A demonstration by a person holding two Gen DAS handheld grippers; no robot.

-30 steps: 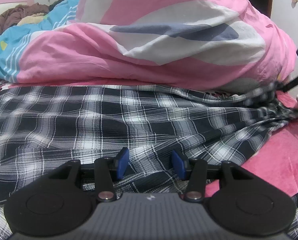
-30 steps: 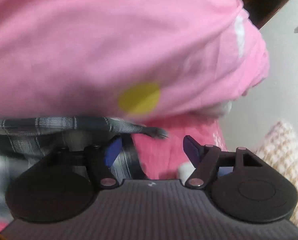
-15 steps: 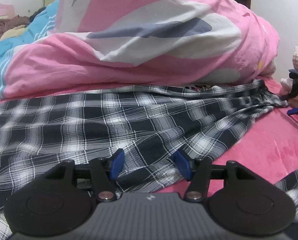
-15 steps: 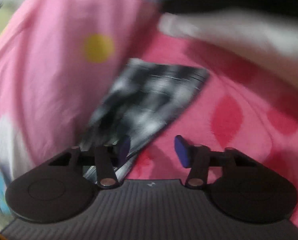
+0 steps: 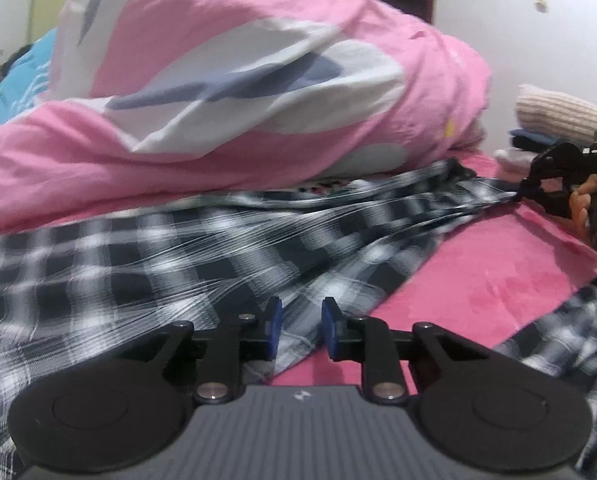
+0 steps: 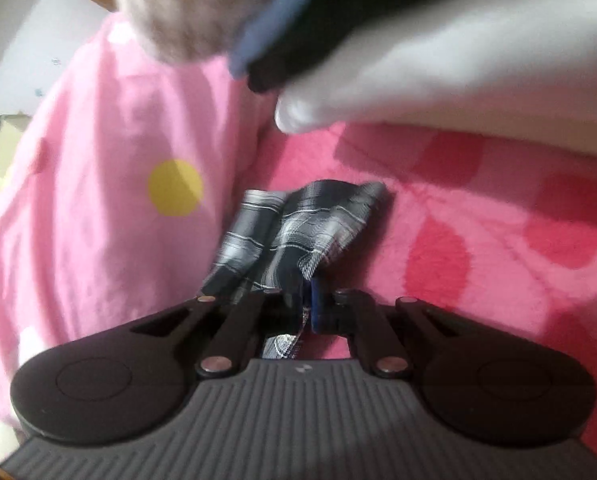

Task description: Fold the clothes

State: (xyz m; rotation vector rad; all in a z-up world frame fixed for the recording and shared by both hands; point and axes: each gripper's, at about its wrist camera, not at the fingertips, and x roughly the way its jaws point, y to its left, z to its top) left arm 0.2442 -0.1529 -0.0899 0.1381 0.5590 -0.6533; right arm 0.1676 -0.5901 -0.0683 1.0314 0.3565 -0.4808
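Note:
A black and white plaid shirt [image 5: 186, 256] lies spread on the pink bed cover [image 5: 490, 276]. My left gripper [image 5: 298, 326] is low over the shirt's near edge, jaws a narrow gap apart with plaid cloth showing between them. My right gripper [image 6: 306, 304] is shut on a corner of the plaid shirt [image 6: 298, 220], which bunches up ahead of the fingers. It also shows in the left wrist view [image 5: 554, 176], at the shirt's far right end, pulling the cloth taut.
A big pink, white and grey duvet [image 5: 234, 92] is heaped behind the shirt and rests on its far edge. Folded clothes [image 5: 554, 116] are stacked at the far right, near the right gripper. More plaid cloth [image 5: 570, 340] lies at the lower right.
My right gripper has closed on the shirt corner; it was open before. My left gripper's jaws have narrowed over the near edge, and the shirt is now stretched toward the right.

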